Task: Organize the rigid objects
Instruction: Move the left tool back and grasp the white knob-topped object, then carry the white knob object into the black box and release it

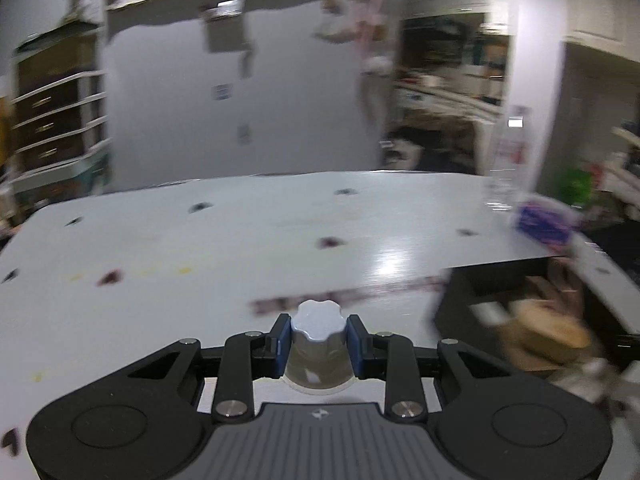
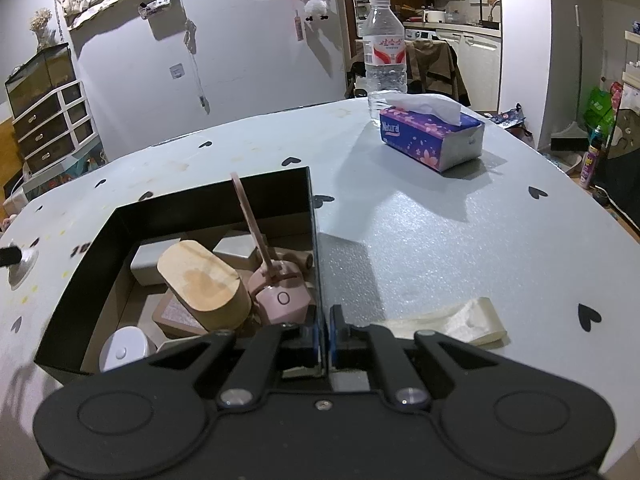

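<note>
My left gripper (image 1: 318,342) is shut on a small clear jar (image 1: 318,364) with a white scalloped cap, held just above the white table (image 1: 200,248). The view is motion-blurred. A black open box (image 2: 192,196) stands on the table; my right gripper (image 2: 325,330) is shut on its right wall. Inside lie a wooden oval block (image 2: 200,280), a pink device (image 2: 282,294) with a strap, grey blocks and a white round item (image 2: 124,348). In the left wrist view the box (image 1: 516,280) is at the right. The jar (image 2: 22,266) shows at the right wrist view's far left edge.
A purple tissue pack (image 2: 432,136) and a water bottle (image 2: 386,48) stand at the table's far right. A cream strip (image 2: 452,322) lies beside the box, close to my right gripper. Drawers (image 2: 52,128) and a wall stand behind the table.
</note>
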Demonstrator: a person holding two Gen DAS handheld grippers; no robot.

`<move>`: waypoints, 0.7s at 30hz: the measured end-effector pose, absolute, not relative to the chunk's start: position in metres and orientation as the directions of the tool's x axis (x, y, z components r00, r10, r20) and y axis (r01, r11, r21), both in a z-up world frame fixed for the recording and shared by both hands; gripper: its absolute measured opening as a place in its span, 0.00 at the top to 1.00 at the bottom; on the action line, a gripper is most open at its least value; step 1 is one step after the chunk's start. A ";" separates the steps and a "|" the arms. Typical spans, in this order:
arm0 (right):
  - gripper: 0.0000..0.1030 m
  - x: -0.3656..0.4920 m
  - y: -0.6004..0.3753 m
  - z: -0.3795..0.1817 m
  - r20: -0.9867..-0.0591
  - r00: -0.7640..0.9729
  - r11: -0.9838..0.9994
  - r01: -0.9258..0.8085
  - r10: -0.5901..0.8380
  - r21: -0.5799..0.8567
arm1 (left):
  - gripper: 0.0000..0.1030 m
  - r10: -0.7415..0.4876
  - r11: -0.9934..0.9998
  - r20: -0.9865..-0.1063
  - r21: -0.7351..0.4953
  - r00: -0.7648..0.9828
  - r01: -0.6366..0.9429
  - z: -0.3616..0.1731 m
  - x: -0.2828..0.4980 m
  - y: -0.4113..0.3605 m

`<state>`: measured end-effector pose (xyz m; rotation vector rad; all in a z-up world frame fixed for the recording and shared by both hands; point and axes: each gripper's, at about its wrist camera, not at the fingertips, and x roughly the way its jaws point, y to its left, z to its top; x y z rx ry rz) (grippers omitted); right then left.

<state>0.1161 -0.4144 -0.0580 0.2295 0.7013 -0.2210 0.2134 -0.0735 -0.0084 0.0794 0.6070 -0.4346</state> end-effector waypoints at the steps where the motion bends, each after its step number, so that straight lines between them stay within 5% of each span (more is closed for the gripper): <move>1: 0.95 0.116 -0.414 -0.058 -0.658 0.743 0.952 0.276 -0.123 0.134 | 0.70 -0.399 0.893 -0.562 -0.057 0.725 0.447 -0.005 0.209 -0.081; 9: 0.95 0.116 -0.414 -0.058 -0.658 0.743 0.952 0.276 -0.123 0.135 | 0.70 -0.544 0.782 -0.546 -0.055 0.637 0.621 0.004 0.194 -0.144; 21: 0.94 0.116 -0.415 -0.058 -0.657 0.745 0.953 0.271 -0.116 0.139 | 0.70 -0.555 0.739 -0.613 -0.053 0.562 0.672 -0.008 0.205 -0.187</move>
